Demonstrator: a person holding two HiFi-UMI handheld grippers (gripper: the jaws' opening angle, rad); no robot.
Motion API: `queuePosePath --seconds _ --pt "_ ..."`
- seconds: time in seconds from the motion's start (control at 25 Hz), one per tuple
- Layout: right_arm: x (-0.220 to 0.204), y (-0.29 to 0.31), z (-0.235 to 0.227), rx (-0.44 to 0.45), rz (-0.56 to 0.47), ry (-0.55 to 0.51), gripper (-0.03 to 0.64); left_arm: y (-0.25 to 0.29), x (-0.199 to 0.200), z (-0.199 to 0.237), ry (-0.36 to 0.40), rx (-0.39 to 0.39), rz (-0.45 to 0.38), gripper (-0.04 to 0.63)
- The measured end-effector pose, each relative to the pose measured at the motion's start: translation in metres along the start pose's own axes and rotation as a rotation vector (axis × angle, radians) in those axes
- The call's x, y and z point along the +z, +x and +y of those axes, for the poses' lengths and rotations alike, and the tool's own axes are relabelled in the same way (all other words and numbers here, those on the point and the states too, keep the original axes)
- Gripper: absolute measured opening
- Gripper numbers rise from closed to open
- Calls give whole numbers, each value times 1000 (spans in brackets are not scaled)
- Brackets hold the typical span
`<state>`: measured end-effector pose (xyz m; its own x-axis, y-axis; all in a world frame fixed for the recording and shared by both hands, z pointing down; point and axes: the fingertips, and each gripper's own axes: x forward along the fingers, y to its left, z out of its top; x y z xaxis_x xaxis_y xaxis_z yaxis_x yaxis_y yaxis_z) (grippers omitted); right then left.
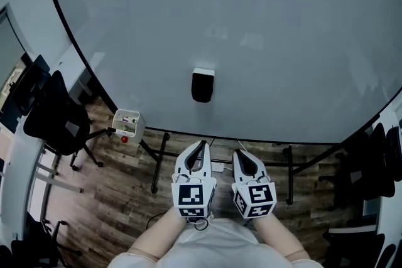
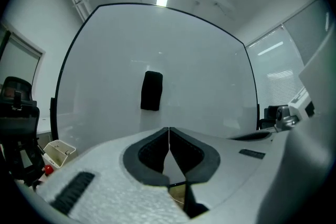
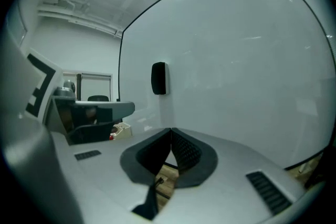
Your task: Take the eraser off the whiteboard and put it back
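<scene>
A black eraser (image 1: 202, 85) with a white top sticks to the large whiteboard (image 1: 251, 22), a little below its middle. It also shows as a dark upright block in the left gripper view, the eraser (image 2: 151, 91), and in the right gripper view, the eraser (image 3: 159, 78). My left gripper (image 1: 201, 145) and right gripper (image 1: 239, 152) are side by side below the board's lower edge, well short of the eraser. Both point toward the board. The left gripper (image 2: 168, 129) has its jaws closed tip to tip with nothing between them. The right gripper (image 3: 170, 130) is likewise shut and empty.
A small white box (image 1: 128, 123) with a red object beside it hangs at the board's lower left corner. Black office chairs (image 1: 53, 116) stand at the left and more chairs (image 1: 370, 160) at the right. The board's black stand legs (image 1: 158, 163) rest on a wood floor.
</scene>
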<state>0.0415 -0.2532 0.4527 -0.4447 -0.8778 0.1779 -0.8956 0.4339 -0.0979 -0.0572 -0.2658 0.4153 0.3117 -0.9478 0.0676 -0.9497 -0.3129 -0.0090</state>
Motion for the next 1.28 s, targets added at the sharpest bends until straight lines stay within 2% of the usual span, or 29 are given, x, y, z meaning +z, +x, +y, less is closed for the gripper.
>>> queuePosePath --seconds 0.24,0.36,0.48,0.6,0.84,1.0,1.28 --pt "9 30 -8 -23 -8 6 28 37 31 15 -20 -63 -60 37" --pt "11 39 -11 -18 -1 11 28 52 47 23 -39 -61 -93 186" --pt "14 44 -15 -28 2 3 28 64 57 30 -68 -54 -109 229" --pt "16 47 -19 -41 3 2 28 75 63 36 -52 -40 -114 268" --pt "17 54 -31 -68 7 13 28 99 73 41 11 -45 -113 278" --pt "19 56 -35 -66 14 4 28 111 72 43 7 -39 -107 276" --pt "21 58 -40 -73 17 -4 28 121 76 51 48 34 -109 276"
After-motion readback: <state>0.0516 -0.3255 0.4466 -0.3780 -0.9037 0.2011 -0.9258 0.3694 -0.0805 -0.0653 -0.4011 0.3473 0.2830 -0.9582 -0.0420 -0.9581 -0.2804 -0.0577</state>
